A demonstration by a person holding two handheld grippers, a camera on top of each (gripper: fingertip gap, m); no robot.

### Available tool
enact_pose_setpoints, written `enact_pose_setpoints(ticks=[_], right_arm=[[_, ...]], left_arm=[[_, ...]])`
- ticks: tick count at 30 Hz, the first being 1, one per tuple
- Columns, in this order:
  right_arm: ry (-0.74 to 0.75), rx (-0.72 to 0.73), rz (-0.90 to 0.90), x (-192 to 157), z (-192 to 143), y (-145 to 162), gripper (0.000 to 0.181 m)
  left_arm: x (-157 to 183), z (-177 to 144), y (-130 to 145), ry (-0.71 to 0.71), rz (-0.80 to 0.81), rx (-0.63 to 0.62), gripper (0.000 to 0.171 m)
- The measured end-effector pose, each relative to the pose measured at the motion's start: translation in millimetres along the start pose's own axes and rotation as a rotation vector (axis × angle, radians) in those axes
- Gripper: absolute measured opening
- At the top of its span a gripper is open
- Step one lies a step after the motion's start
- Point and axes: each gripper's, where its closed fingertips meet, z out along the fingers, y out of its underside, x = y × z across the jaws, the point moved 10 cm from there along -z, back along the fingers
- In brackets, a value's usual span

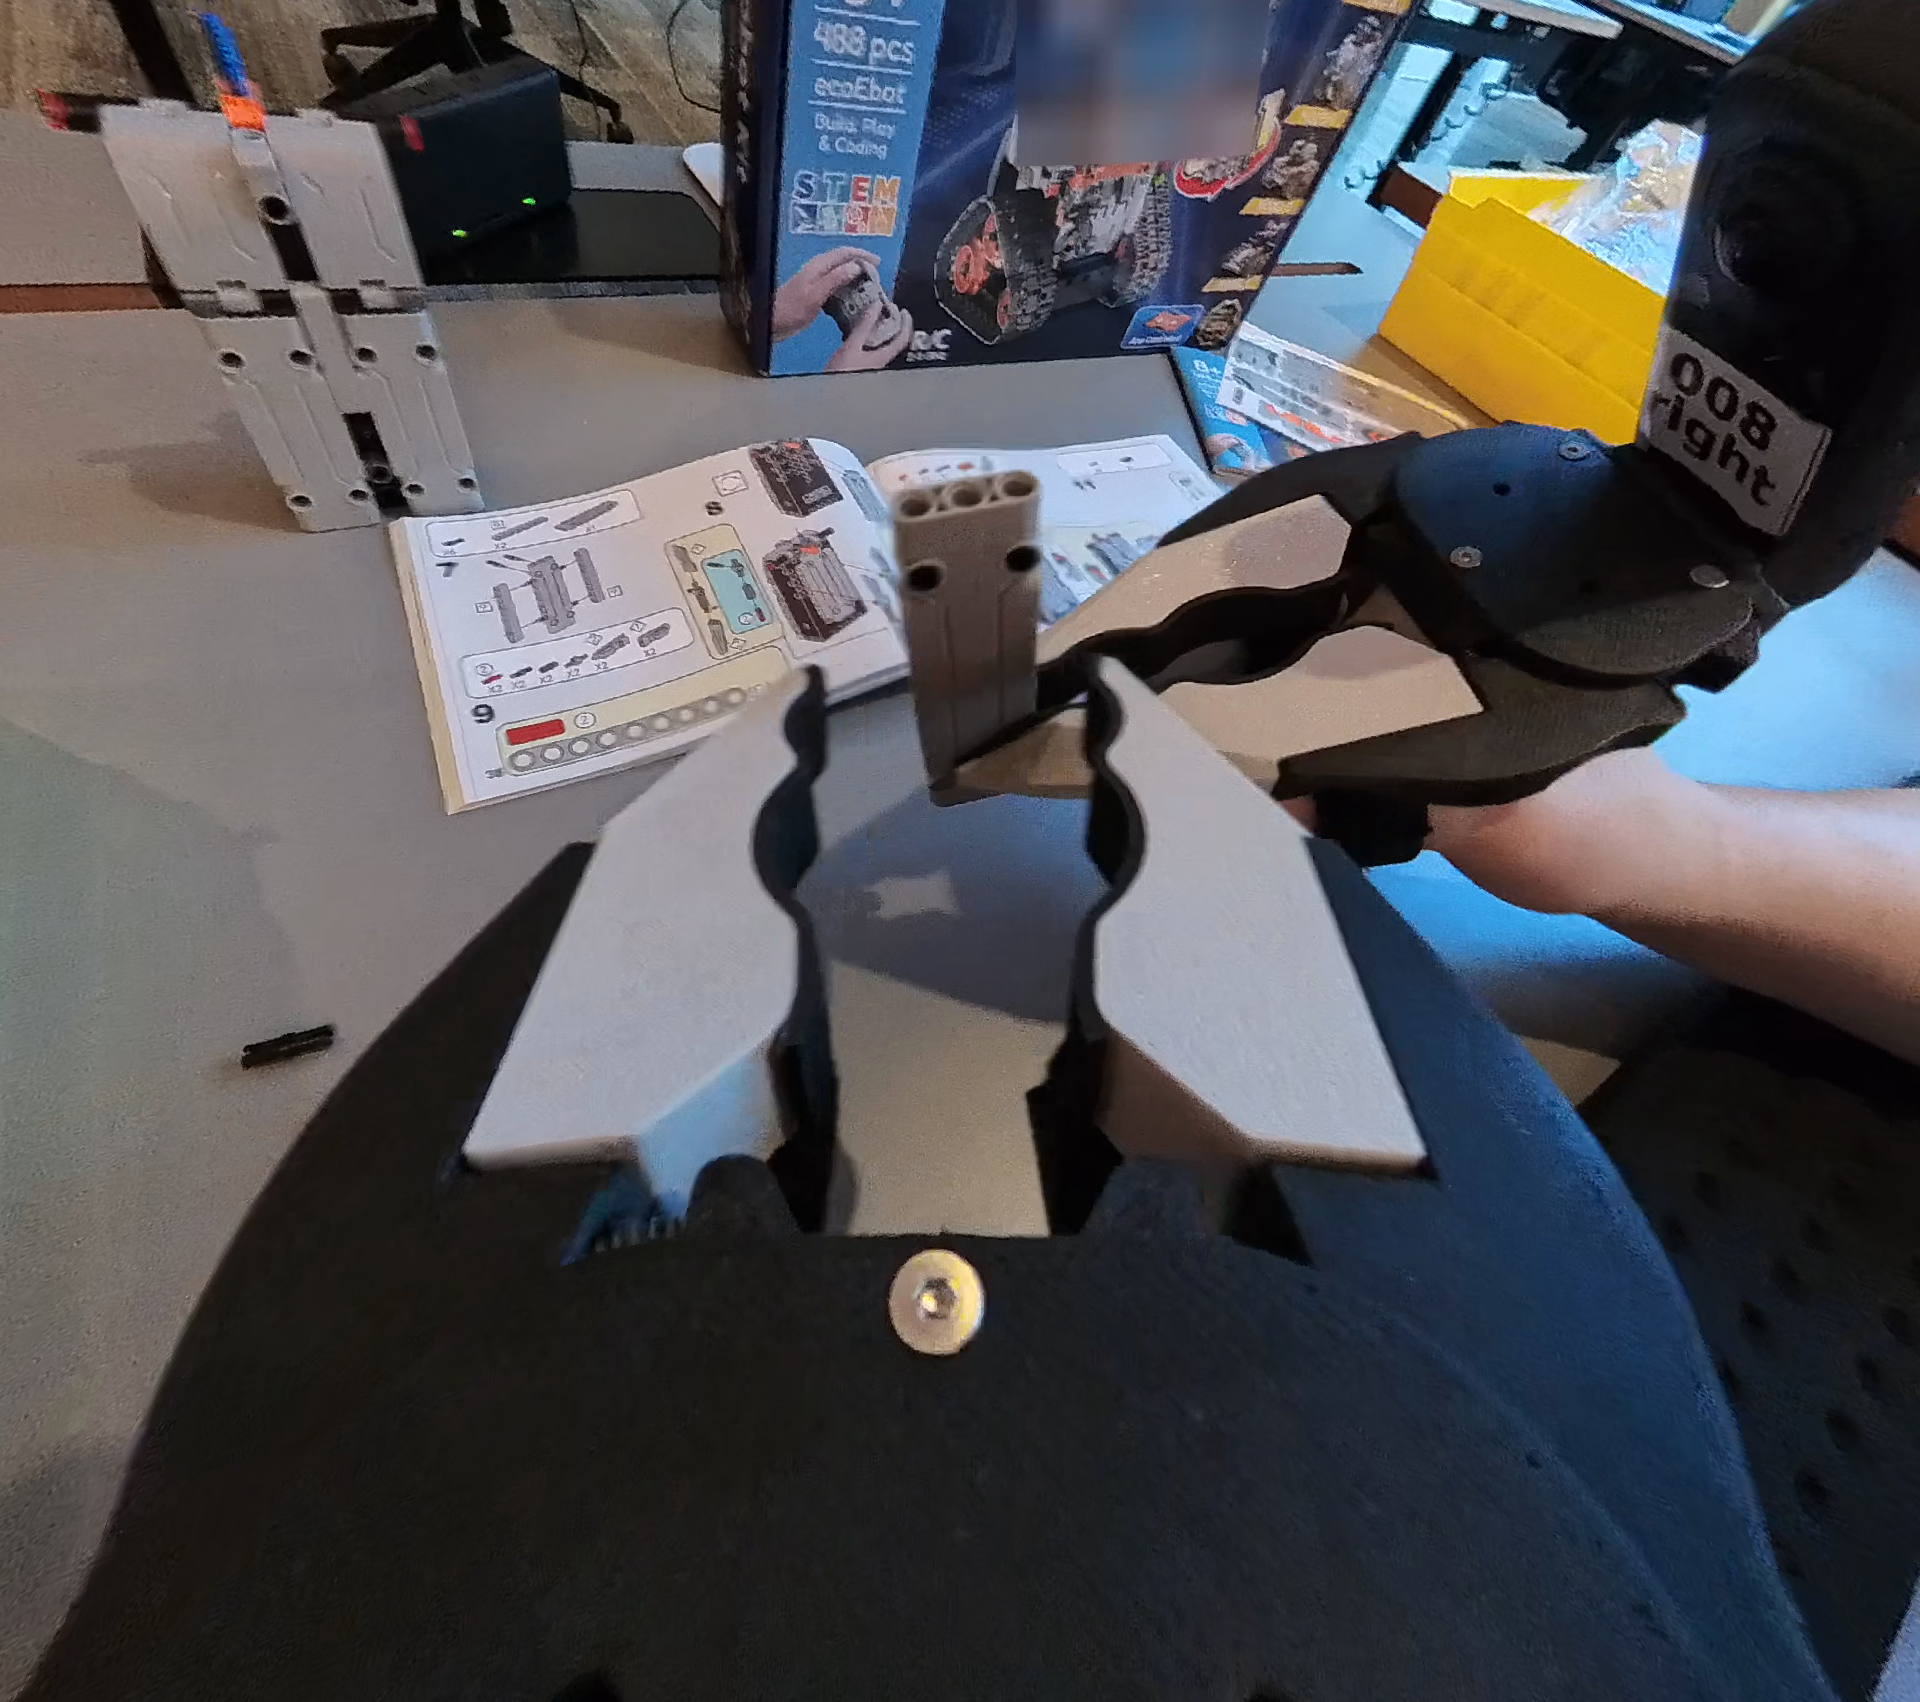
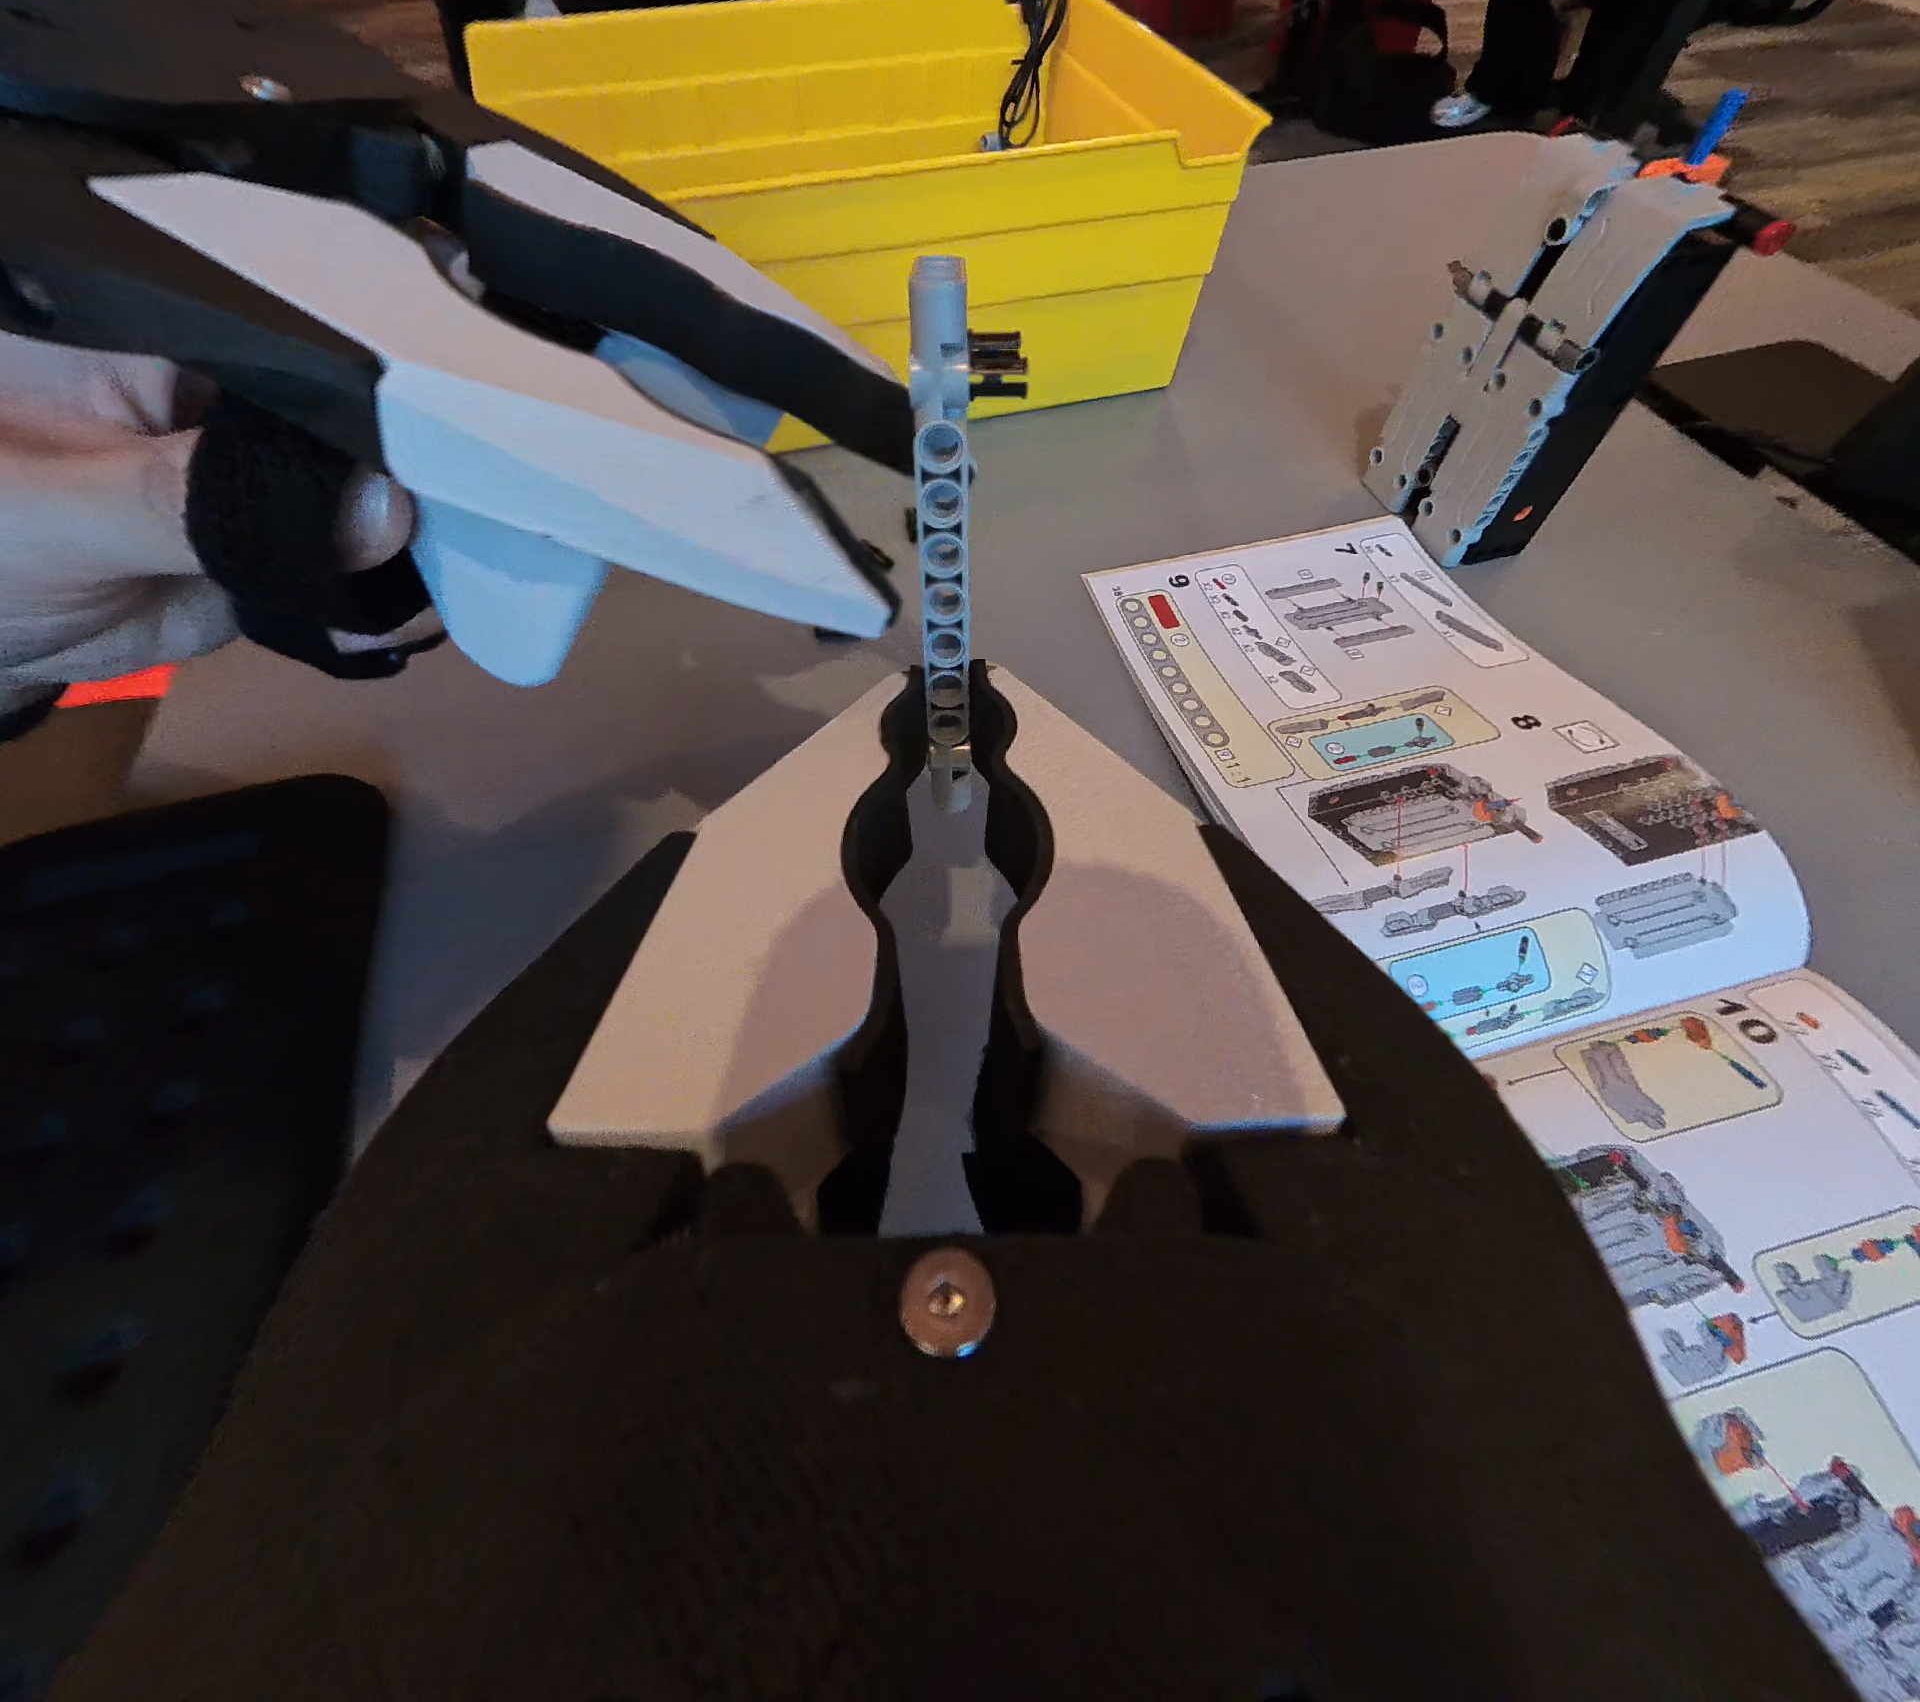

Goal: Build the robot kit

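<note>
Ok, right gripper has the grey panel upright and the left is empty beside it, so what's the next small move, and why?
Probably ease the open left gripper forward around the grey panel. The right gripper pinches only its bottom end, two black pins stick out near the top, and the left gripper's fingers sit just short of it.

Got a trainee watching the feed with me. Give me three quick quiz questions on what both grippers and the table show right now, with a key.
1. True or false: the right gripper is shut on an upright grey panel piece.
2. Which gripper holds nothing?
A. left gripper
B. right gripper
3. Fill in: the open instruction booklet lies flat on the table, and behind it stands a ____ kit box.

Key: 1 true; 2 A, its jaws stand apart with only table between them; 3 blue.
</note>
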Motion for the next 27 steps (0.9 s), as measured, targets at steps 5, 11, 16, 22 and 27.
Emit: enact_pose_setpoints(ticks=[5, 11, 16, 22, 27], right_arm=[[-0.186, 0.105, 0.062, 11.6, -8.6, -2.3, 0.006], [-0.350, 0.209, 0.052, 15.1, -12.4, -0.3, 0.006], [-0.333, 0.263, -0.164, 5.3, -17.7, -2.0, 0.006], [-0.266, 0.274, -0.366, -5.8, -21.2, -3.1, 0.006], [-0.248, 0.267, -0.393, -7.1, -19.7, -0.5, 0.006]], left_arm=[[-6.7, -17.0, -3.8, -0.064, 0.050, 0.077, 0.063], [-16.6, -38.4, -9.1, 0.107, 0.008, 0.170, 0.056], [-18.8, -55.0, -21.5, 0.269, 0.010, 0.291, 0.054], [-18.1, -80.4, -38.2, 0.281, 0.057, 0.432, 0.054], [-22.8, -92.9, -45.8, 0.260, 0.055, 0.457, 0.056]])
